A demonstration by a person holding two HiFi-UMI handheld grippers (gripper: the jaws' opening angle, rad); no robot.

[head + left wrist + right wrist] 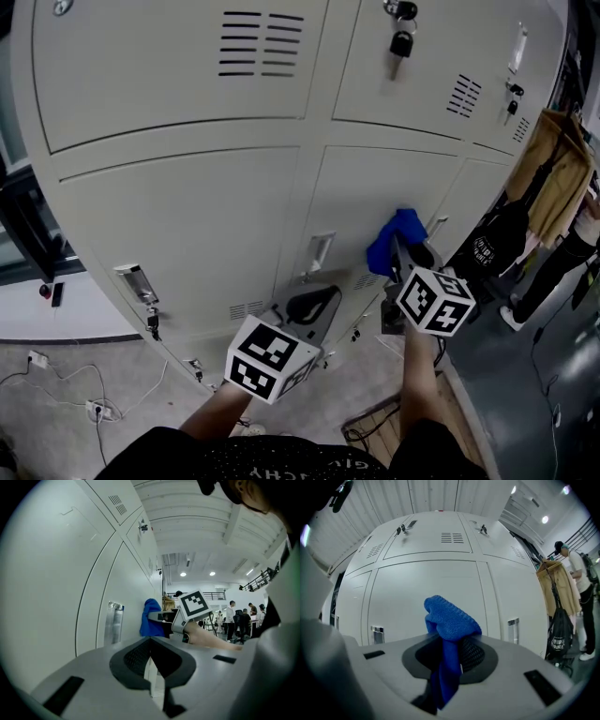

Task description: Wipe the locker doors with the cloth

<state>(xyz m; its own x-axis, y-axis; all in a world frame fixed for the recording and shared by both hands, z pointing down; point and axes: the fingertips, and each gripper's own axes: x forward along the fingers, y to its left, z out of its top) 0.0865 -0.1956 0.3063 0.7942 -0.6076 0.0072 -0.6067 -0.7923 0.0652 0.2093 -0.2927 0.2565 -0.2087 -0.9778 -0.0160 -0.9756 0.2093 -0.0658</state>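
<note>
Two grippers are raised toward a bank of pale grey metal lockers (187, 216), whose smooth, clean-looking painted doors have rounded corners, slotted vents (261, 43) and recessed chrome handles (319, 251). The right gripper (405, 248) has its jaws clamped on a blue cloth (394, 236). The bunched knit top of the cloth pokes out past the jaw tips and lies against the lower middle door (375, 202), between two handles. The left gripper (314, 302) is held lower and just left of the right one, close to the same row of doors, with its jaws together and nothing in them. A bunch of keys (401, 36) hangs from a lock on an upper door. Below is a grey concrete floor (112, 366) with loose cables and a power strip (94, 409). To the right of the lockers hang a tan jacket (555, 178) and a black bag (495, 246). The left gripper view shows a white ribbed ceiling (197, 536) with round lights and people standing far off.
</note>
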